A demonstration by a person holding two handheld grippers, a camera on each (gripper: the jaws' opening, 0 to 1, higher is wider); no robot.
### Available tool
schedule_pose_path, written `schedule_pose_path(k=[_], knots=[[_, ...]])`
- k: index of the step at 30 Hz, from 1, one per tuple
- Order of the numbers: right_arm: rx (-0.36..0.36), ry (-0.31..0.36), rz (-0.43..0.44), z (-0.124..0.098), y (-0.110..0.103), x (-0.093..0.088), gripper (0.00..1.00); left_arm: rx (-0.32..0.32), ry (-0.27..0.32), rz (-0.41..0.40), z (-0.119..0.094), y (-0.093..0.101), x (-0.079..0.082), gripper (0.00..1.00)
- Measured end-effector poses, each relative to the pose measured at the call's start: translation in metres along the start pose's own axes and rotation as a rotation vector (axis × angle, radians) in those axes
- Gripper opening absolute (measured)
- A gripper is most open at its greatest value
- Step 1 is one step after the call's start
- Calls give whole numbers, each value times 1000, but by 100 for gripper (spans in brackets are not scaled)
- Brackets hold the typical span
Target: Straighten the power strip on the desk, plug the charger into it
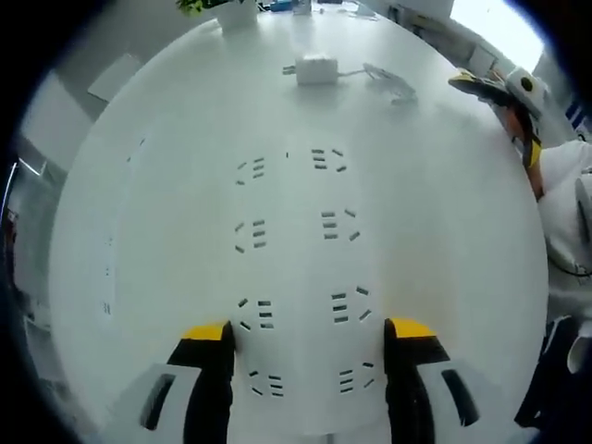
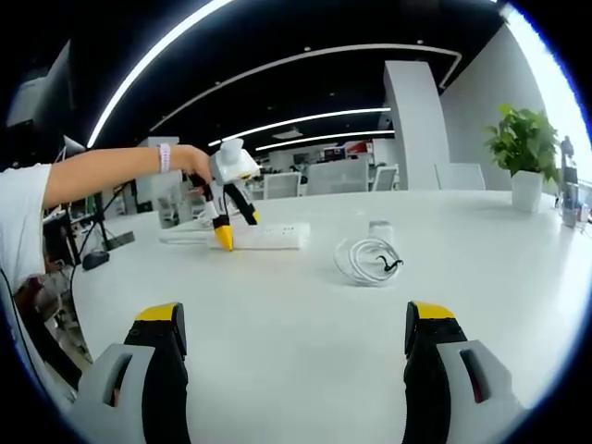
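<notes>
White, long plastic power strip (image 1: 296, 231) lying flat on the smooth white bench (image 1: 157, 185), running straight ahead from the left tool (image 1: 309, 331) with its rows of socket slots facing up. Near end of the strip set between the left tool's two yellow-tipped black jaws, one along each long side; cannot tell whether clenched on it or merely straddling it. Far ahead of the left tool, beyond the strip's other end, small white block charger (image 1: 316, 69) with its loosely coiled white cable (image 1: 388, 81) just to the right of it. From the right gripper view, left tool (image 2: 238, 228) held in a person's hand (image 2: 196, 165), tilted down, tips astride the power strip (image 2: 268, 238). Right tool (image 2: 296, 324) released, jaws spread wide, nothing between them, bare bench (image 2: 277, 370) beneath. Ahead of the right tool and slightly right, the charger (image 2: 381, 229) and coiled cable (image 2: 368, 259), near the strip's right end but apart from it. Further right, green leafy plant in a white pot (image 2: 525, 153).
</notes>
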State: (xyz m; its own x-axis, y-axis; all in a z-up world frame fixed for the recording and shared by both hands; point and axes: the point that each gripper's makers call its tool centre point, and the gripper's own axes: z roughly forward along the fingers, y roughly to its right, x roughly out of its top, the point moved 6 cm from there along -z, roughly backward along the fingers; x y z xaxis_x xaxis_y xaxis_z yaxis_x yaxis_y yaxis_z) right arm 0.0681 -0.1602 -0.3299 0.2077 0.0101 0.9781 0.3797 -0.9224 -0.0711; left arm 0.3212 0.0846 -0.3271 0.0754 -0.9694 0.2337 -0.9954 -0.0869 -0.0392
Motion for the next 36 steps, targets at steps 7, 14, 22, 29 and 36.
schedule_pose_path(k=[7, 14, 22, 29, 36], knots=[[2, -5, -2, 1, 0, -1, 98, 6, -13, 39, 1, 2, 3, 66], [-6, 2, -3, -1, 2, 1, 98, 9, -25, 68, 1, 1, 4, 66], [1, 1, -1, 1, 0, 1, 98, 17, -32, 76, 1, 2, 4, 66], [4, 2, 1, 1, 0, 0, 98, 16, -31, 78, 1, 0, 4, 66], [3, 1, 6, 2, 2, -1, 98, 16, -38, 86, 1, -3, 3, 66]])
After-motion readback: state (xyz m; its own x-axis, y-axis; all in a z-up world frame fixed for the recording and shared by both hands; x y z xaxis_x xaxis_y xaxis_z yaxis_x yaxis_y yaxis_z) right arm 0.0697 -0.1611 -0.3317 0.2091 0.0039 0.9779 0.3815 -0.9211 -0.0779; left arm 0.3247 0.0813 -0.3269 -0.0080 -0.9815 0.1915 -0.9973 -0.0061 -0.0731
